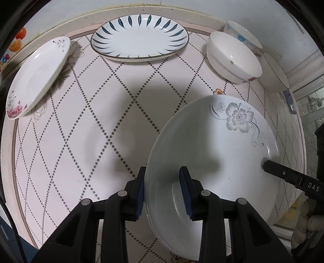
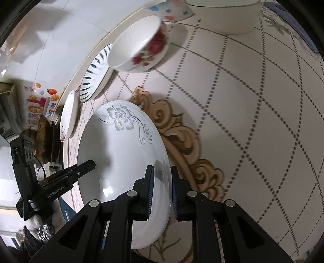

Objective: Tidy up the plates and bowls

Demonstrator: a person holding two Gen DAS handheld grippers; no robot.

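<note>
A white plate with a grey flower [image 1: 218,145] is held above the table, gripped at opposite rims. My left gripper [image 1: 164,192] has its jaws astride the plate's near rim, one finger under, one on top. My right gripper [image 2: 161,192] is shut on the other rim of the same plate [image 2: 123,145]; its finger [image 1: 283,174] shows at the right in the left wrist view. A blue-striped plate [image 1: 139,38] lies at the far side and a pink-flower plate [image 1: 36,79] at the far left. Three bowls [image 1: 235,56] stand at the far right.
The round table [image 1: 101,121] has a pink cloth with a dotted diamond pattern. The rose bowl [image 2: 141,44], a dotted bowl [image 2: 172,10] and a plain bowl [image 2: 224,16] stand close together. A wall runs behind the table.
</note>
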